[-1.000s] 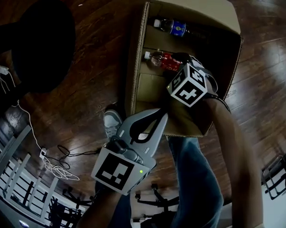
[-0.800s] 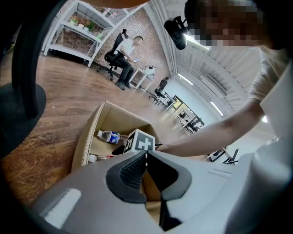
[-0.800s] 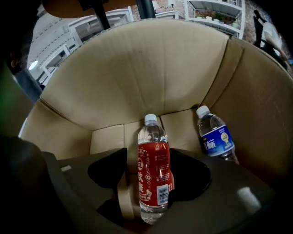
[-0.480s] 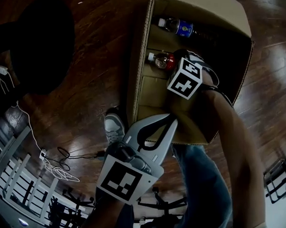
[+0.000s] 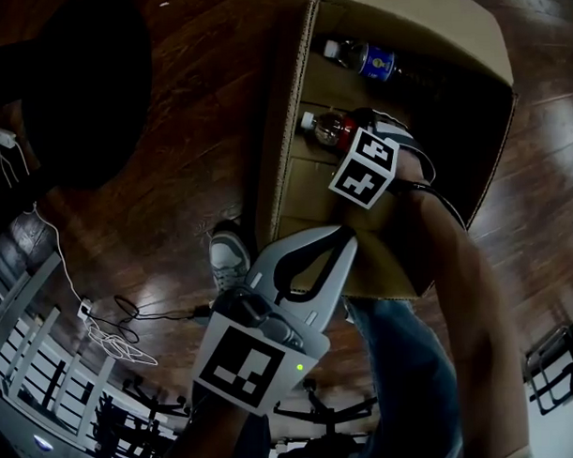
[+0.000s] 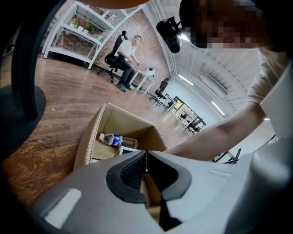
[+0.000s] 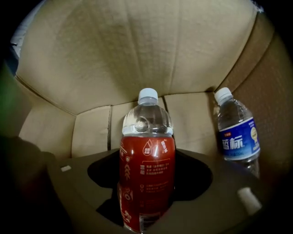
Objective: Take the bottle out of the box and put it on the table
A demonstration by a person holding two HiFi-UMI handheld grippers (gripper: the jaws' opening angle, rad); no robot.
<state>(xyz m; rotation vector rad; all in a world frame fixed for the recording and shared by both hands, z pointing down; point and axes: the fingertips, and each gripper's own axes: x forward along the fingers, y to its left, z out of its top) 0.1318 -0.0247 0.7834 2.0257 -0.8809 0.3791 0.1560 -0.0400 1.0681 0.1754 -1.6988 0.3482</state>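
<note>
Straddling red-label bottle (image 7: pixel 147 132) inside cardboard box (image 5: pixel 292 110), upper right, with right gripper (image 7: pixel 147 176) just opened wide, not pinching; holding left gripper (image 5: pixel 344 233) closed, empty, mid-frame.

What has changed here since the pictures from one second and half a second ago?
The right claw sank deeper into the brown cardboard box. Its jaws have just been opening, and the clear bottle with the red label is between them, not gripped. The left claw stayed shut near the box. That bottle and the clear bottle with the blue label kept their places.
</note>
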